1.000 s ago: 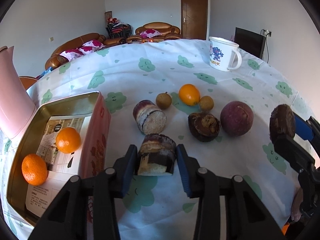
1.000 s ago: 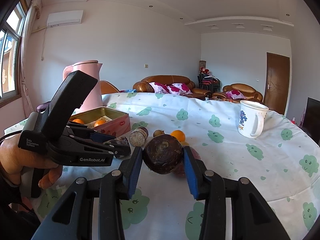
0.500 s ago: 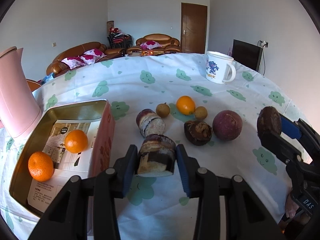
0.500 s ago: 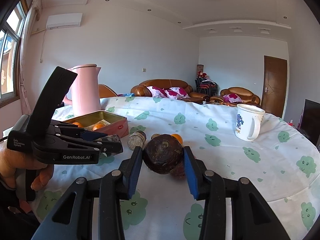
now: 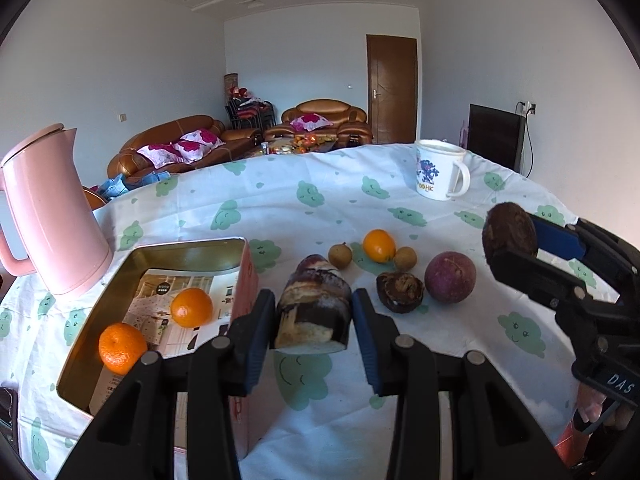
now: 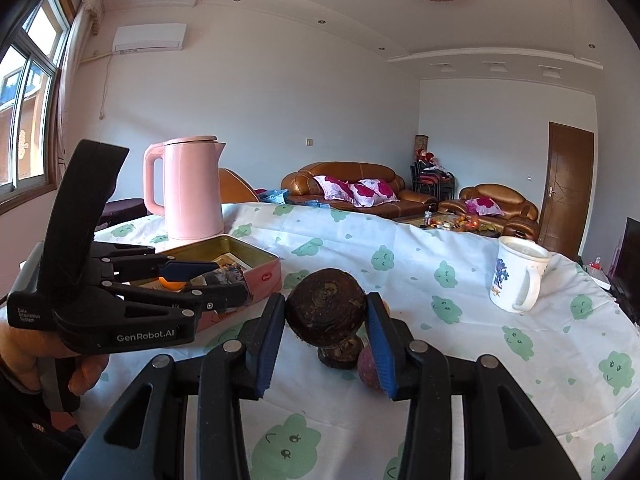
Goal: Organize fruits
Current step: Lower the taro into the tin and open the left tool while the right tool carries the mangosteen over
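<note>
Both grippers loaded & raised over the table: left gripper clamped on a cut brown chunk, just right of the gold tin; right gripper clamped on a round dark fruit, further right; tin at near left holds 2 oranges only; left on cloth: 1 orange, 2 small brown fruits, purple fruit, dark broken piece, another chunk behind the held one; so approx early-mid, most sorting left; pink kettle far left, mug far right, neither involved

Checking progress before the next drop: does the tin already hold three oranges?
No. In the left wrist view the tin holds only two oranges, lying on a printed sheet; a third orange sits out on the tablecloth.
</note>
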A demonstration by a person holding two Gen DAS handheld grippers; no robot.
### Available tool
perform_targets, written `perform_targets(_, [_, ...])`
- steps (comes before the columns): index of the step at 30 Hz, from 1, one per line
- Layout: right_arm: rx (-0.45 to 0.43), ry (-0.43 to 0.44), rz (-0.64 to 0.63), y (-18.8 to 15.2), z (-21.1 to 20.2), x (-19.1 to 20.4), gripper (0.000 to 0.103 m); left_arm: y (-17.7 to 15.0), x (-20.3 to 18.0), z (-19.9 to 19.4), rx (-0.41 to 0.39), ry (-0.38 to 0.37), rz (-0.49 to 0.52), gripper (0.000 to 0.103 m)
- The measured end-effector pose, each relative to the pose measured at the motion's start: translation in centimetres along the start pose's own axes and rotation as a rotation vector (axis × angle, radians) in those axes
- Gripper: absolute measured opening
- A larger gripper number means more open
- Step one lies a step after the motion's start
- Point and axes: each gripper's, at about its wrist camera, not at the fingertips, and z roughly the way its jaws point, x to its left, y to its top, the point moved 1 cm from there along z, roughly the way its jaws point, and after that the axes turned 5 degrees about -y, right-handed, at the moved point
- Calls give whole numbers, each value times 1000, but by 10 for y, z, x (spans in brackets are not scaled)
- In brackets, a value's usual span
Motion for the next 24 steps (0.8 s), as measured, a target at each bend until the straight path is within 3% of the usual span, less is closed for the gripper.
perform_targets(14, [-4,102,-46,56,33,23,43,5,37,-13,-37,50,-49,41])
perform_targets(24, [34,163,-102,73,71,63,43,1,71,-17,-35,95,-100,40])
